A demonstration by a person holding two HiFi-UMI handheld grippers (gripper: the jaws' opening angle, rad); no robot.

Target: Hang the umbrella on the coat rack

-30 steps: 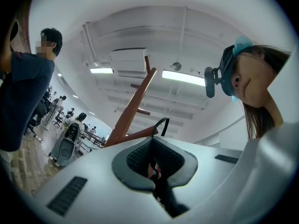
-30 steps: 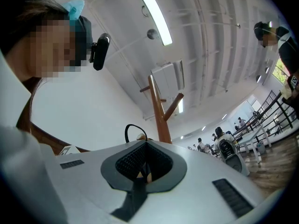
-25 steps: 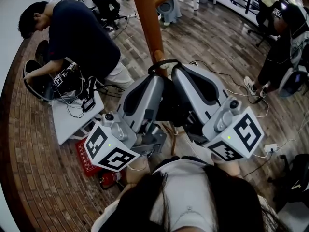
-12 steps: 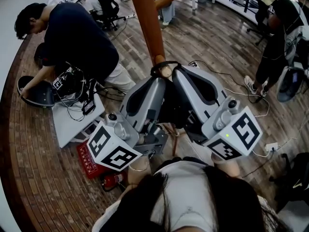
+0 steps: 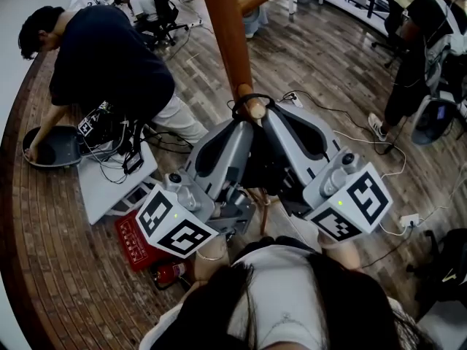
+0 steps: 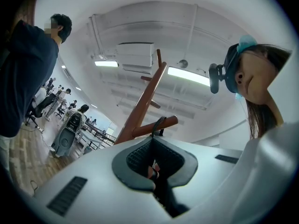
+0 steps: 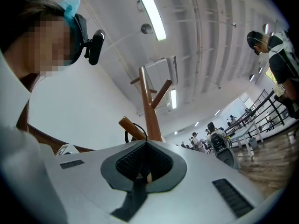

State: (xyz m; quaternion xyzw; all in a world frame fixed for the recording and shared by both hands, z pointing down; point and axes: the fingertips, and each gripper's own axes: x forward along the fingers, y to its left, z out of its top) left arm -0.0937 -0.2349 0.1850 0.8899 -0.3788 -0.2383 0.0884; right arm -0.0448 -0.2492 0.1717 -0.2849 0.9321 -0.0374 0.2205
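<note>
Tongs tilt up side by side: the left tongs (image 5: 243, 127) and right tongs (image 5: 268, 117) are each clamped shut on the black umbrella (image 5: 257, 162) squeezed between them. Just past their tips, its strap loop (image 5: 244, 98) sits over the end of a peg (image 5: 255, 110) on the coat rack (image 5: 226, 28). Left of the left tongs, a crouching person (image 5: 109, 57) bends over cables. A fire extinguisher (image 5: 168, 272) lies on the floor nearer the wearer. Only the gripper views show the rack's upper pegs (image 7: 161, 92) and a ceiling light (image 7: 149, 10).
</note>
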